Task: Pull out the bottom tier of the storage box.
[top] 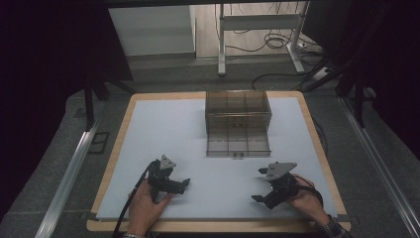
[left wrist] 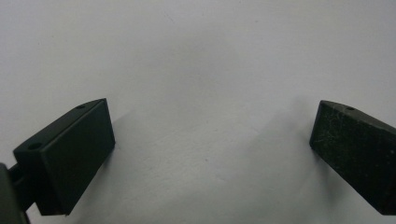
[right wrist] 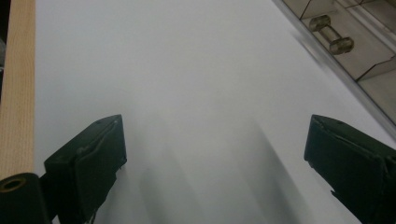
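Left gripper (top: 179,184) and right gripper (top: 261,185) — both wide apart, empty.

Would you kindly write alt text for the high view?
A person's hands rest two open grippers, left gripper and right gripper, on a white mat covering a wooden table. A clear smoky drawer box sits toward the far edge, one drawer pulled out.

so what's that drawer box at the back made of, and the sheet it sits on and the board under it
The drawer box looks like smoke-tinted clear plastic, glossy: its dividers show through the walls. The sheet seems matte white paper or thin plastic; the look leaves that open. The board looks like light wood, with fine grain lines along its edge in the right gripper view.
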Tool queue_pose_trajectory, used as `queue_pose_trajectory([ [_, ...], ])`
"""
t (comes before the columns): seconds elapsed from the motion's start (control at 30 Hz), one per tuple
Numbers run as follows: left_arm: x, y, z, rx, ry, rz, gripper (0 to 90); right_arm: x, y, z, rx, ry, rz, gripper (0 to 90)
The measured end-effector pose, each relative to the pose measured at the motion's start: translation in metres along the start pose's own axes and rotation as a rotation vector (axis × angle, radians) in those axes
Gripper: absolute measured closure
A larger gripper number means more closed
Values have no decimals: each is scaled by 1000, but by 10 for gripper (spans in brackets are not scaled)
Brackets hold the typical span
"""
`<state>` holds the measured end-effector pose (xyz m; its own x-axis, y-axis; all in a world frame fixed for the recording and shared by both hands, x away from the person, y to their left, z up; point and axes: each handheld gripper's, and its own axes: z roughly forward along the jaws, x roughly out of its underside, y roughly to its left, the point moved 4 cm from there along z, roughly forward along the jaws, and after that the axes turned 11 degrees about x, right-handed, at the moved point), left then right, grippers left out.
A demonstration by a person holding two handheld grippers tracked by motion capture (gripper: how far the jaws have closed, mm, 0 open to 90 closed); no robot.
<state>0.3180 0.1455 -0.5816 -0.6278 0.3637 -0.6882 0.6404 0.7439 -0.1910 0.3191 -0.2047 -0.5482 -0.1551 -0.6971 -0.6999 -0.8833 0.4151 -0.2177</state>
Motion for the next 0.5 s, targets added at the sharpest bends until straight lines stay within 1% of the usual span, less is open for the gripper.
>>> queue_pose_trajectory([
  [0.2,0,0,0,0,0,0,0,7,6,0,-14,-3,16,41],
  [0.33,0,0,0,0,0,0,0,13,9,3,-26,9,31,35],
  [0.37,0,0,0,0,0,0,0,14,10,4,-28,19,29,35],
  [0.43,0,0,0,0,0,0,0,14,11,4,-18,21,17,34],
  [0.5,0,0,0,0,0,0,0,14,11,4,-23,23,20,34],
])
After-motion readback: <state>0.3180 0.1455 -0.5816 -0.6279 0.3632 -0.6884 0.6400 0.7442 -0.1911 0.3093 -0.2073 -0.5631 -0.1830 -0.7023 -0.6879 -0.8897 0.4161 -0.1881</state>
